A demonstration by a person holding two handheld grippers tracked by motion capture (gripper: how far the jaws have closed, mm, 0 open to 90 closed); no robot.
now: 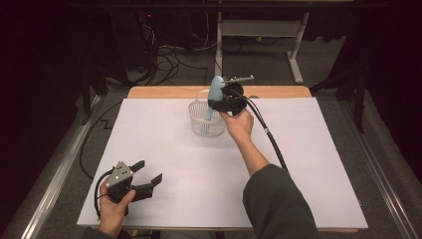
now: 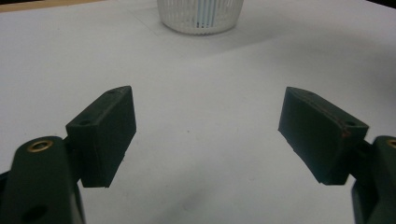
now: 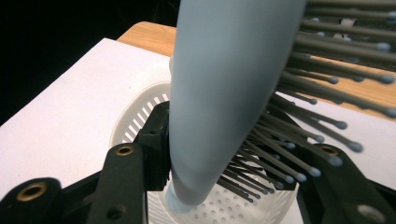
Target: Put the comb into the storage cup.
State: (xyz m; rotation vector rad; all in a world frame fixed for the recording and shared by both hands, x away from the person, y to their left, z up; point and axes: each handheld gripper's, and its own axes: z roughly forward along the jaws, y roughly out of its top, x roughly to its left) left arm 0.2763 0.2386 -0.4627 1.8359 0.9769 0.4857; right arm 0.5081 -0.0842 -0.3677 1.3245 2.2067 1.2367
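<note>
Resting near the front left corner of the white sheet-covered table (image 1: 164, 164), the left gripper (image 1: 149, 172) stands with its jaws spread wide, nothing between them. Further right, the right gripper (image 1: 215, 104) is clenched on the one pale blue plastic hairbrush (image 1: 215, 94), held upright, handle down inside the single white perforated plastic basket (image 1: 204, 124). Judging by this, the brush is nearly placed; releasing it into the basket remains. Counted: two grippers, one brush, one basket, and no other loose item on the table.

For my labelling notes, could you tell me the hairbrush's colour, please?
Pale blue hairbrush, with dark bristles; clearest in the right gripper view.
</note>
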